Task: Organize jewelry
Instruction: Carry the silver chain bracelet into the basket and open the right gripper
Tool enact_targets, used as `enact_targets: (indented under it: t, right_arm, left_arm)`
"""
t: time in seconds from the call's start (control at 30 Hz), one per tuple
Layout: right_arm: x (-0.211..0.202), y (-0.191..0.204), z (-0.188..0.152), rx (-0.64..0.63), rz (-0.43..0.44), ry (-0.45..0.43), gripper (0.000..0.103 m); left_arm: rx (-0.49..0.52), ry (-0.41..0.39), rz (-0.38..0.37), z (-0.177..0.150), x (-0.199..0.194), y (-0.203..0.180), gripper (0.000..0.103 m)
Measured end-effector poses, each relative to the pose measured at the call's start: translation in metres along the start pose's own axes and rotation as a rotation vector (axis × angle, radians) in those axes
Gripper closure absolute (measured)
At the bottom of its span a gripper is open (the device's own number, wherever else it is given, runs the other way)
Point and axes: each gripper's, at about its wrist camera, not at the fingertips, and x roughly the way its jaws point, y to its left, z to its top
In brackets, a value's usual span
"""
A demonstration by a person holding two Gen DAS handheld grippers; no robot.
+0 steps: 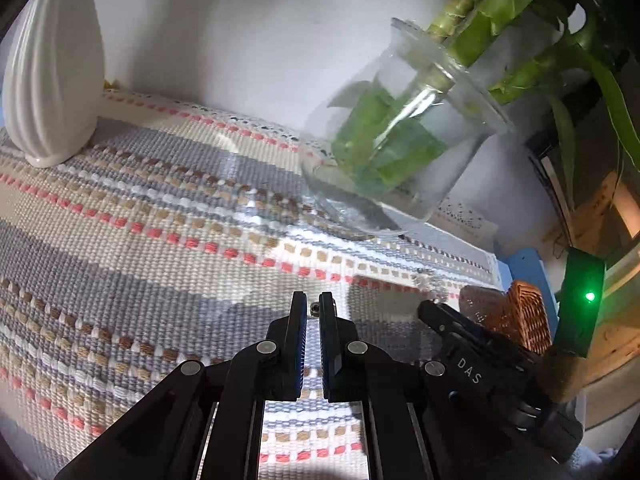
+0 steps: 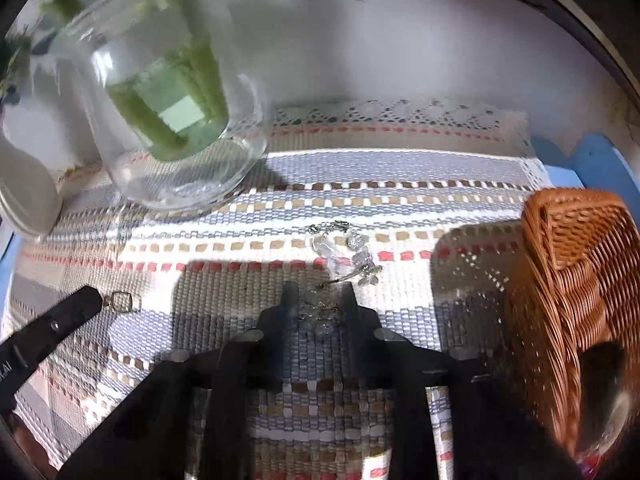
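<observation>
My left gripper [image 1: 314, 308] had its jaws nearly closed, pinching a small silver ring or clasp [image 1: 314, 309] right at the tips, a bit above the striped woven mat [image 1: 140, 208]. From the right wrist view that piece looked like a little squarish metal ring, dangling at the left gripper's tip.

My right gripper [image 2: 316, 300] had its jaws parted moderately, straddling the near end of a clear, silvery beaded chain [image 2: 344, 252], probably a bracelet. It lay in a loose heap near the middle of the mat, trailing away from the jaws. The view was blurry there, so I couldn't tell if the pads were actually touching it yet.

My take on handling: the chain was light, floppy and slippery, so it'd sag and slide out of a loose pinch. I'd grab across a bunched bit, not a single bead.

Further out, an orange-brown wicker basket [image 2: 580, 272] sat at the mat's right edge, probably where this stuff goes. A glass jar with green stems in water [image 2: 168, 120] stood toward the back-left, with a white ribbed ceramic vase [image 1: 52, 80] at the far left corner.
</observation>
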Motion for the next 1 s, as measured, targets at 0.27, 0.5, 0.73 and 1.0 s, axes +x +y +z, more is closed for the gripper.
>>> enact_targets:
  t: [0.27, 0.5, 0.73, 1.0]
  right_arm:
    - [-0.052, -0.028, 0.017, 0.086, 0.093, -0.062, 0.093]
    - [-0.1, -0.063, 0.029, 0.165, 0.196, -0.108, 0.093]
    - [-0.162, -0.102, 0.029, 0.226, 0.204, -0.217, 0.093]
    - [-0.217, -0.161, 0.005, 0.323, 0.143, -0.289, 0.093]
  left_arm:
    - [0.066, -0.012, -0.054, 0.002, 0.003, -0.036, 0.098]
    - [0.128, -0.027, -0.11, 0.003, -0.012, -0.075, 0.098]
    - [0.231, -0.038, -0.173, 0.003, -0.027, -0.132, 0.097]
    - [0.378, -0.009, -0.29, -0.011, -0.027, -0.216, 0.097]
